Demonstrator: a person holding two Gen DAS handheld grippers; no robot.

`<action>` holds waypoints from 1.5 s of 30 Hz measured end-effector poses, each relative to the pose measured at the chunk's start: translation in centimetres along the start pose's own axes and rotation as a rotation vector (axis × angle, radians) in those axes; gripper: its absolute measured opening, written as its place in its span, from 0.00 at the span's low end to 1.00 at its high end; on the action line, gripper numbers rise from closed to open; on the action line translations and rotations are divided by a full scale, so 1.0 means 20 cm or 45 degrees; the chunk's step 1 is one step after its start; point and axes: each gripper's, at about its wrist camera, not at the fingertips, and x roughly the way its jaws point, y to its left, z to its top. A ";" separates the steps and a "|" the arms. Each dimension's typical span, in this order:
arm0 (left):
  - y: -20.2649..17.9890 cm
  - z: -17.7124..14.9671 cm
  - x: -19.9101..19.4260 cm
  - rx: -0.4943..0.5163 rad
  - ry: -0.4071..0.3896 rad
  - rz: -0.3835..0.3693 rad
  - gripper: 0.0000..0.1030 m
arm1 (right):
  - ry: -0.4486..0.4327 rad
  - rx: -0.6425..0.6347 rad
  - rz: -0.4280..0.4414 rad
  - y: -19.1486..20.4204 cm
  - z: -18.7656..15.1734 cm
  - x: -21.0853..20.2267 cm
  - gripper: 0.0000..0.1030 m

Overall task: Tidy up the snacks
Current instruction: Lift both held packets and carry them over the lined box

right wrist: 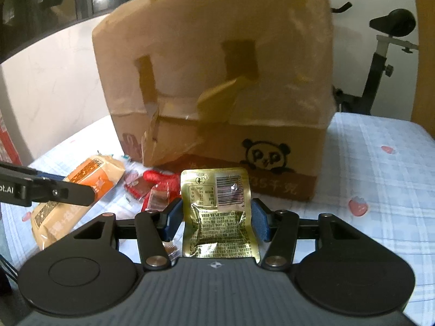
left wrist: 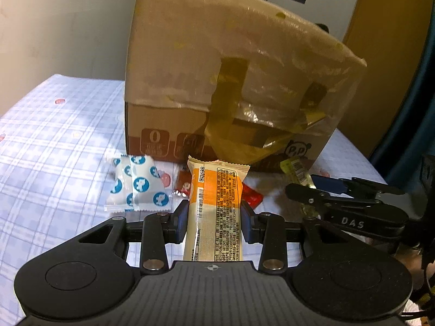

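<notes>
left gripper: clamped on long orange-and-cream wrapped snack bar
right gripper: clamped on gold foil snack pouch
next: lift both clear of the far tall taped cardboard box, hold grip firm

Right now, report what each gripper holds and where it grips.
Left gripper clamps the orange-and-cream snack bar across its middle. Right gripper pinches the gold foil pouch by its side edges, around mid-height.

I am working in a home. A checked bedsheet lies below me. An exercise bike stands behind.
</notes>
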 end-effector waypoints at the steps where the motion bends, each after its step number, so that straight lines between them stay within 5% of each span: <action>1: 0.00 0.00 -0.01 0.000 -0.009 -0.001 0.39 | -0.008 0.010 -0.004 -0.01 0.01 -0.02 0.55; 34: 0.04 0.22 -0.34 0.039 -0.312 -0.061 0.39 | -0.391 0.006 0.038 0.04 0.36 -0.53 0.54; 45: -0.02 0.65 -0.39 0.119 -0.472 -0.121 0.39 | -0.472 -0.105 0.100 0.01 0.75 -0.48 0.54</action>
